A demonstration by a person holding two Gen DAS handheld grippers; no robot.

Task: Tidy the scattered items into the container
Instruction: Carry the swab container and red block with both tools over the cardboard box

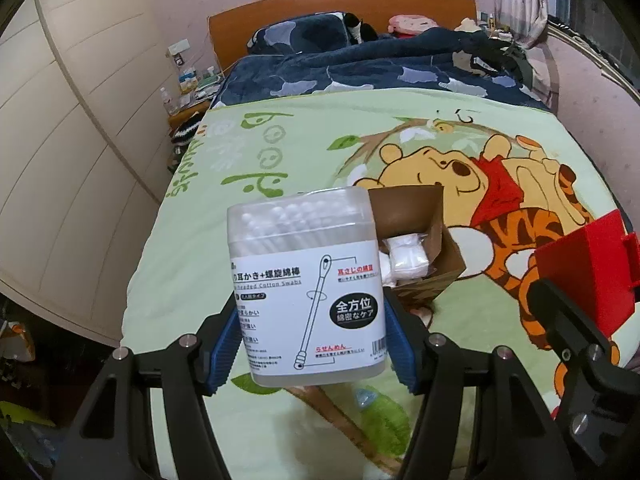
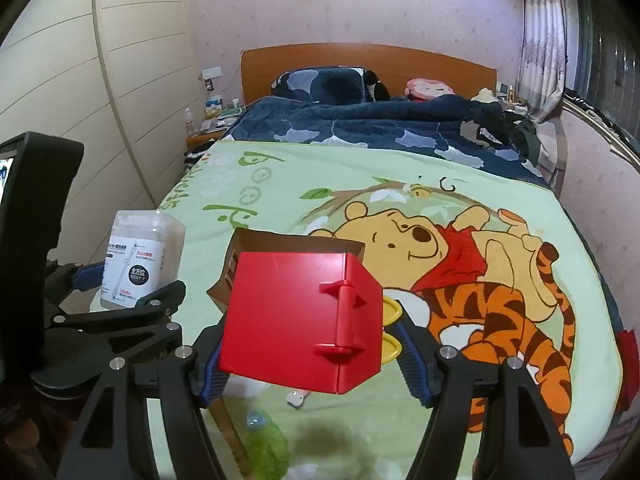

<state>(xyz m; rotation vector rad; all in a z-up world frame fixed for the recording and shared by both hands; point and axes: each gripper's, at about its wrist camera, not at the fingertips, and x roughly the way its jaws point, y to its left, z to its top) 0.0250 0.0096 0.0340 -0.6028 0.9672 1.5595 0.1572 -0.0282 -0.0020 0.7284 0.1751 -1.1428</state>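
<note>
My left gripper (image 1: 312,344) is shut on a clear plastic box of cotton swabs (image 1: 308,292), its blue pads pressing both sides, held upright above the bed. Just behind it stands an open brown cardboard box (image 1: 444,276) with white packets (image 1: 404,256) inside. My right gripper (image 2: 314,360) is shut on a red plastic box (image 2: 296,320) with a hinge on its face; yellow pieces (image 2: 392,312) peek out behind it. The cardboard box (image 2: 288,242) sits directly beyond the red box. The swab box (image 2: 140,260) and the left gripper (image 2: 132,308) show at the left.
The green cartoon blanket (image 2: 500,420) covers the near bed. A dark blue quilt (image 2: 360,124) and pillows lie toward the wooden headboard (image 2: 360,60). A wardrobe (image 2: 140,60) lines the left wall. A green item (image 2: 266,444) and a small white item (image 2: 296,398) lie on the blanket below.
</note>
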